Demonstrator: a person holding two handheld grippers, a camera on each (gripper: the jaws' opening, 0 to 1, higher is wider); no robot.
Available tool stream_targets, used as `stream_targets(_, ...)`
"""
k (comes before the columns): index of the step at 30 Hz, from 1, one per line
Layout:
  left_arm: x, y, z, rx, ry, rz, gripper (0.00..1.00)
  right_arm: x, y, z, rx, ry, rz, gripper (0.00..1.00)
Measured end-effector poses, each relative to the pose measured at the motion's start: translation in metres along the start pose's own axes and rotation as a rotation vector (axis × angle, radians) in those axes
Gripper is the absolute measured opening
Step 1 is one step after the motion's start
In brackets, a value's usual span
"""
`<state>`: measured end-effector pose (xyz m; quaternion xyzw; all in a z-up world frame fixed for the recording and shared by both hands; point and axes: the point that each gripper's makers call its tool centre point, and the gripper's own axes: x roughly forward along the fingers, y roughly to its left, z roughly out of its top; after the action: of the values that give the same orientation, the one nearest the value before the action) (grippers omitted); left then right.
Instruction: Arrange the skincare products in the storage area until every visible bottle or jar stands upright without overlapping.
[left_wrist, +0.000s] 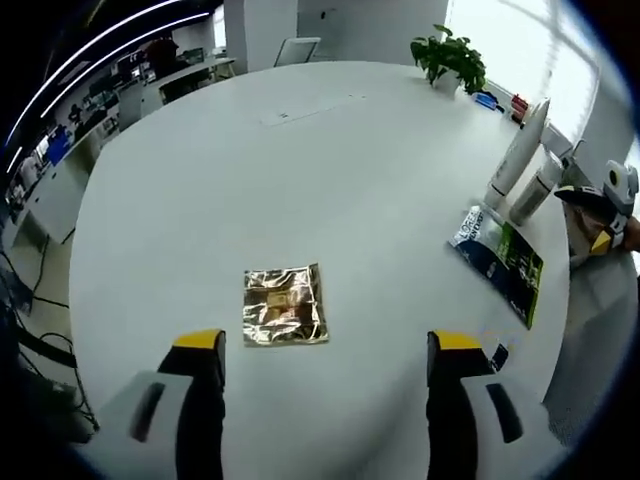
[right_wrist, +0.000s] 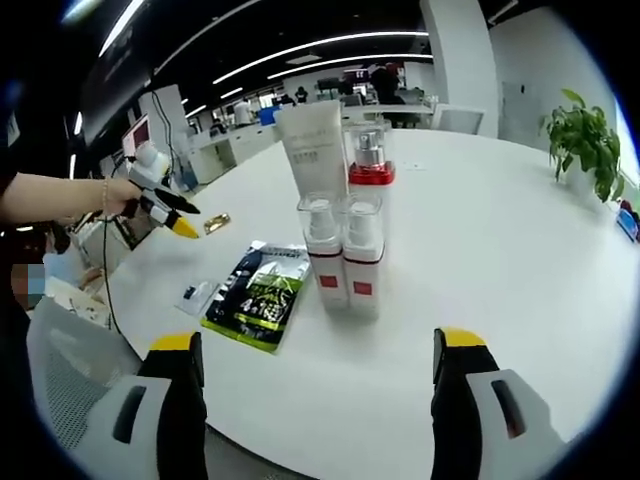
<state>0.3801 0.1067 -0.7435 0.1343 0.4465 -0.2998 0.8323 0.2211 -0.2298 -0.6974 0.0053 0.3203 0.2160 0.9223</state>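
Note:
Several skincare bottles stand upright in a tight cluster on the white table (right_wrist: 520, 250). Two clear-capped bottles with red bands (right_wrist: 343, 258) are in front. Behind them stand a white tube (right_wrist: 312, 150) and a silver-topped bottle with a red collar (right_wrist: 370, 158). In the left gripper view the same bottles (left_wrist: 522, 165) rise at the right edge. My right gripper (right_wrist: 320, 345) is open, a short way in front of the cluster. My left gripper (left_wrist: 328, 345) is open above bare table, just short of a gold foil sachet (left_wrist: 285, 305).
A green and black sachet (right_wrist: 258, 292) lies flat left of the bottles, with a small sachet (right_wrist: 195, 295) beside it. A potted plant (right_wrist: 585, 135) stands at the far table edge. A person's hand holds the left gripper (right_wrist: 165, 210). Office desks fill the background.

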Motion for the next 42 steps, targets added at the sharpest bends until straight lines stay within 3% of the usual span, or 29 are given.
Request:
stream_targets(17, 0.024, 0.024, 0.014, 0.064, 0.037, 0.004, 0.56, 0.001, -0.002, -0.002, 0.007, 0.009, -0.010, 0.94)
stream_targets(32, 0.029, 0.029, 0.003, 0.079, 0.094, 0.014, 0.43, 0.000, -0.005, -0.001, 0.011, 0.001, -0.019, 0.93)
stream_targets(42, 0.030, 0.034, 0.004, 0.045, 0.079, 0.013, 0.38, 0.001, -0.005, -0.002, 0.008, 0.006, -0.020, 0.93)
